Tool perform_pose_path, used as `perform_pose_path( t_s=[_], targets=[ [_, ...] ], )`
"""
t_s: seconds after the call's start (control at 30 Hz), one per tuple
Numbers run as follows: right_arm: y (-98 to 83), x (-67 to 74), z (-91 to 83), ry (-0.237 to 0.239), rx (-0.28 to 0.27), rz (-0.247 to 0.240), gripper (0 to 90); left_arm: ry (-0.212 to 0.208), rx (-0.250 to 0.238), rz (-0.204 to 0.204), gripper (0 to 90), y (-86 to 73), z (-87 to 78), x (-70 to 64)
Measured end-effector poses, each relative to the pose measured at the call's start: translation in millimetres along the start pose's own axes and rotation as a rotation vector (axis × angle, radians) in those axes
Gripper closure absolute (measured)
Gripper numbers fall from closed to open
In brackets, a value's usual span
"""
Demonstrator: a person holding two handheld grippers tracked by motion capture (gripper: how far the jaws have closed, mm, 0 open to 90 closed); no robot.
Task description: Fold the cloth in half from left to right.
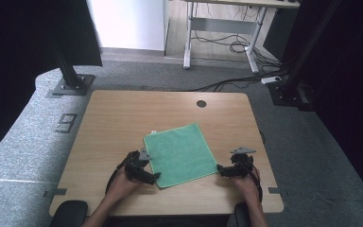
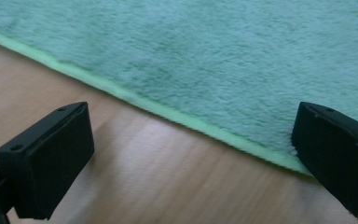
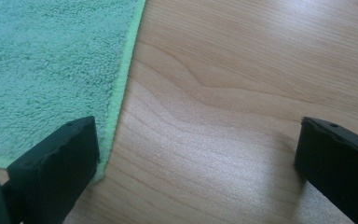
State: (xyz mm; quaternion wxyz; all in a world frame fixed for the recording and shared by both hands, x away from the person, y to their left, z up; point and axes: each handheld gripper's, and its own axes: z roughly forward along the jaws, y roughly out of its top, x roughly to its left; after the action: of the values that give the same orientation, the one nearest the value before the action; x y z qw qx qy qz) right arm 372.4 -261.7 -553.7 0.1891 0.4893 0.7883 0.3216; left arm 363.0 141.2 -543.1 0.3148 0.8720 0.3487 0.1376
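A green cloth (image 1: 179, 153) lies flat on the near middle of the wooden surface (image 1: 118, 118). The left hand-held gripper (image 1: 157, 176) sits at the cloth's near left corner, and the right hand-held gripper (image 1: 219, 168) sits at its near right corner. Both have their jaws wide apart and hold nothing. To do this well, I think each one should slide one jaw under the cloth's light green edge (image 2: 168, 114), then pinch both corners at the same time. The surface has a small round hole (image 1: 201, 103) near the far side. Beyond it are grey carpet (image 1: 23, 137), a white desk frame (image 1: 220, 28) and black cables (image 1: 231, 45).
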Motion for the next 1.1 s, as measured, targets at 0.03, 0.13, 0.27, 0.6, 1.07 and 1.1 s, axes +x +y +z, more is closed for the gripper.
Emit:
perform_pose_path(
  t_s=[0.03,0.13,0.27,0.6,1.07,1.1],
  targets=[
    [-0.1,0.3,0.0,0.001,-0.002,0.0,0.2,0.008,-0.005,-0.013,0.0,0.7,-0.8,4.5],
    [-1.2,0.1,0.1,0.003,-0.012,-0.002,0.1,0.044,-0.01,-0.032,0.0,4.6,-1.9,19.5],
    [-3.3,0.2,0.4,0.002,-0.032,-0.001,0.0,0.059,-0.029,-0.085,0.0,11.2,-0.8,39.4],
    [-3.7,0.6,0.9,0.001,-0.038,0.002,0.0,0.108,-0.071,-0.184,0.2,31.3,5.6,89.1],
    [-3.4,1.3,1.1,-0.002,-0.038,0.004,0.0,0.215,-0.011,-0.239,0.3,40.7,40.7,115.2],
    [-3.4,1.4,1.2,-0.001,-0.038,0.004,0.0,0.211,-0.017,-0.236,0.0,39.4,41.0,115.7]
  ],
)
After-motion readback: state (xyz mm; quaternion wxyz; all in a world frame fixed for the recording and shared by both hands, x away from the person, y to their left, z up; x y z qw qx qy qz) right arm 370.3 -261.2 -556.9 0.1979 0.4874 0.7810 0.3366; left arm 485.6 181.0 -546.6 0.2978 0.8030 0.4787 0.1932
